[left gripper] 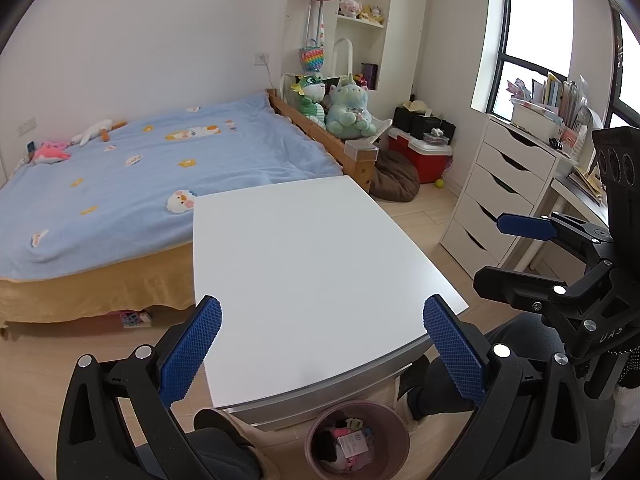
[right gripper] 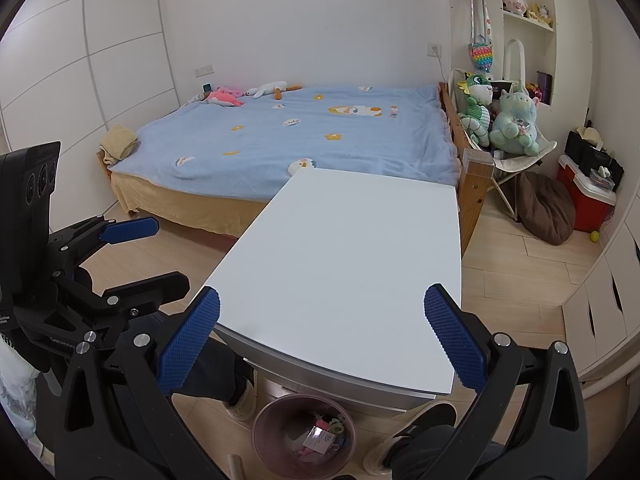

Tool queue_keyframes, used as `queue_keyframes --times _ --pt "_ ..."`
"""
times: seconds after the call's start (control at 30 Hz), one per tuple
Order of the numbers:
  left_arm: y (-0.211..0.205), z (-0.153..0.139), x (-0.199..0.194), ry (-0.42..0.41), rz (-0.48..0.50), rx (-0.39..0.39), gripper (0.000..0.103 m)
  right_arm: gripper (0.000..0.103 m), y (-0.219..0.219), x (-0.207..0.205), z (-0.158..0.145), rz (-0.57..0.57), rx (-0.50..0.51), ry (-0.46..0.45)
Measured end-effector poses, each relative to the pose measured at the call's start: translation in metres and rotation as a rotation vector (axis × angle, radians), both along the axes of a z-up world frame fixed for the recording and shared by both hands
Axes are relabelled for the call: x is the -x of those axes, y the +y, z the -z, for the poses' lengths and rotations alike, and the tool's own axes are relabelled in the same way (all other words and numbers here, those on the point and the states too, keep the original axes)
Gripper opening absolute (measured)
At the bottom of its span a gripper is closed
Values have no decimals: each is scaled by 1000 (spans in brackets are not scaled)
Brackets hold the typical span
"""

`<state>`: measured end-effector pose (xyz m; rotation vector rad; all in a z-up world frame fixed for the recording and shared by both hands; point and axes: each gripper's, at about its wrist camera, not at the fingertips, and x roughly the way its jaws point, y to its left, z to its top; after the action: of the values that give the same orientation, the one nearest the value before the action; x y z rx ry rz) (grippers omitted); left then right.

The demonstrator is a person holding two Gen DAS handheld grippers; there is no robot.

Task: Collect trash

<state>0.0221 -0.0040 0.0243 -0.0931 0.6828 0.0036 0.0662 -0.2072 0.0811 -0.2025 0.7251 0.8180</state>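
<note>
A pink trash bin (left gripper: 358, 440) stands on the floor below the near edge of the white table (left gripper: 312, 264), between the person's feet. It holds wrappers and small colourful bits of trash (left gripper: 350, 442). The bin also shows in the right wrist view (right gripper: 304, 436) with the trash (right gripper: 320, 438) inside. My left gripper (left gripper: 322, 350) is open and empty above the table's near edge. My right gripper (right gripper: 322, 346) is open and empty above the same table (right gripper: 348, 264). Each gripper shows in the other's view, the right one (left gripper: 504, 252) and the left one (right gripper: 154, 252), both open.
A bed with a blue blanket (left gripper: 140, 172) stands behind the table. Plush toys (left gripper: 348, 108), a brown beanbag (left gripper: 394, 176) and a red cooler (left gripper: 424, 154) sit at the back right. A white drawer unit (left gripper: 500, 196) stands at the right. The person's shoes (right gripper: 412, 436) flank the bin.
</note>
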Motion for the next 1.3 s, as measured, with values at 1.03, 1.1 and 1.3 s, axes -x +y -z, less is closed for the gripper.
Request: queue_keyframes --times 1.03,1.1,1.3 --pt "0 1 -1 8 0 5 97 100 0 3 5 -3 2 6" --pt "0 1 -1 8 -1 6 97 100 0 3 5 -3 2 5" --pt "0 2 -1 8 -1 5 97 100 0 3 4 -3 2 5"
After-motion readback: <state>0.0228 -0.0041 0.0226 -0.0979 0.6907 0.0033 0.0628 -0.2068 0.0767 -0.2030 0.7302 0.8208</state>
